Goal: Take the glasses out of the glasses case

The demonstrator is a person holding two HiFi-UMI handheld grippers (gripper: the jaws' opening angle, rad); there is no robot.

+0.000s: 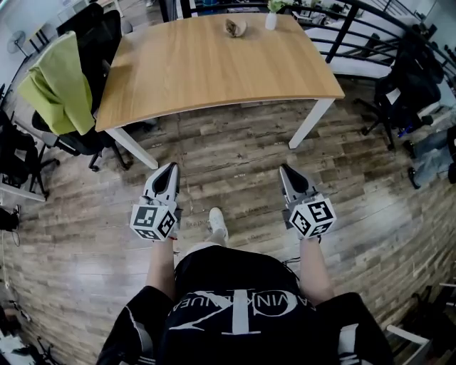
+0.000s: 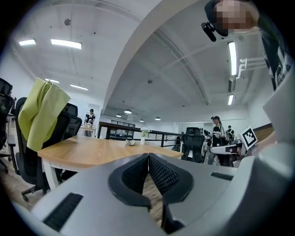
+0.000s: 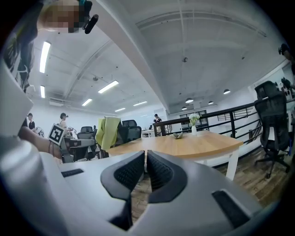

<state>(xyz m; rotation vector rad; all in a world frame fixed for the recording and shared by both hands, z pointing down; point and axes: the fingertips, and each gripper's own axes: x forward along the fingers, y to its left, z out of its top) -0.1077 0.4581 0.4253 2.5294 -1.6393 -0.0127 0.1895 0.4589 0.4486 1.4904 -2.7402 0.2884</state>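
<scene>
In the head view, the person's black shirt [image 1: 235,314] lay nearest, just behind the left tongs [image 1: 171,168] and right tongs [image 1: 284,170], which hung over the plank floor [image 1: 235,146]. Well ahead of both, the counter [image 1: 206,68] bore a small brownish thing [image 1: 235,27], probably the glasses case, beside a white vase [image 1: 271,20]. A green cloth [image 1: 60,85] draped a chair to the left.

The left gripper view showed its tongs together and empty.

The right gripper view showed the same, with the open office beyond. The task looked unstarted, and the next move called for reaching the counter.

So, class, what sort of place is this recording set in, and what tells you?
Probably an open-plan office: a large wooden table, a black swivel office chair and long strip lights on a high ceiling.
</scene>
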